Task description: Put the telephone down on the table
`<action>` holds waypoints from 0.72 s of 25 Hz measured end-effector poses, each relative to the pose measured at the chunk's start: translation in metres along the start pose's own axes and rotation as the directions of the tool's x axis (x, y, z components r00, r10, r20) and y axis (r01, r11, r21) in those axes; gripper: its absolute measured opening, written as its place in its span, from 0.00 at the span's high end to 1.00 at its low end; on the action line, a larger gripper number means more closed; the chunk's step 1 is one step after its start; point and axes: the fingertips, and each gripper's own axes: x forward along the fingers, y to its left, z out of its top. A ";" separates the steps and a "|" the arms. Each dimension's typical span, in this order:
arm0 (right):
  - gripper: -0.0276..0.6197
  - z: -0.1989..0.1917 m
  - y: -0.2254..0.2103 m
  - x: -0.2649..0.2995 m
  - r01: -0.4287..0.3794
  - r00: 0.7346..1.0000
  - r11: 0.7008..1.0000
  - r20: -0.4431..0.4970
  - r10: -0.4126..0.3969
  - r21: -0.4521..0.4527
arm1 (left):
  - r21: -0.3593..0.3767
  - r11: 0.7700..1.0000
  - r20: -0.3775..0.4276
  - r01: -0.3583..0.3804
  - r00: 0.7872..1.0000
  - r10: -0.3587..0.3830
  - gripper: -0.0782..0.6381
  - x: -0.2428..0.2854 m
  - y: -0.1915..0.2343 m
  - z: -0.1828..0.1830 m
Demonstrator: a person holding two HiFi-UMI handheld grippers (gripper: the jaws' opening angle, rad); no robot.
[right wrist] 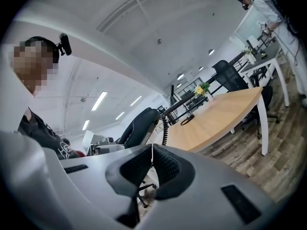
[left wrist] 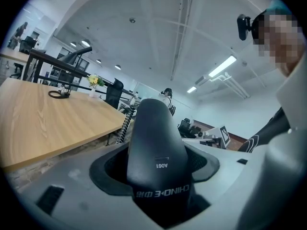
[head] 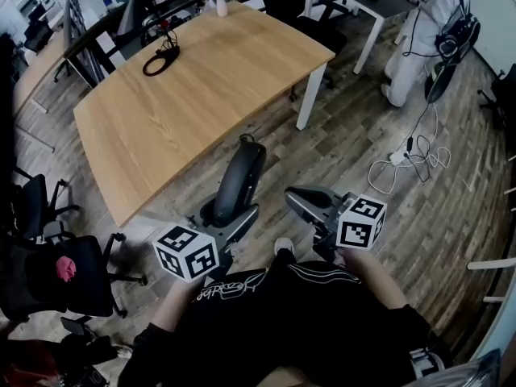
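Left gripper view: a black telephone handset (left wrist: 154,143) is clamped between the jaws of the left gripper (left wrist: 156,176).

The handset is gripped near one end and held upright, leaning toward the wooden tabletop (head: 185,95). It is carried short of the near edge, above the floor, so it has not yet been set down. Its coiled cord (left wrist: 125,123) is seen just beside it and is judged likely to drag as the handset is brought forward. The right gripper (right wrist: 152,169) is held alongside, its pads pressed together on nothing, presumably to stay clear. A dark looped cable (head: 161,59) and a flower vase (head: 219,5) are seen at the far end, so the near tabletop is judged the easier landing place.
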 end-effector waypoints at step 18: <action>0.90 0.095 -0.122 -0.040 -0.019 0.998 1.000 0.066 0.018 0.009 | 0.053 0.998 -0.004 -0.019 1.000 0.020 0.48 0.147 0.009 0.064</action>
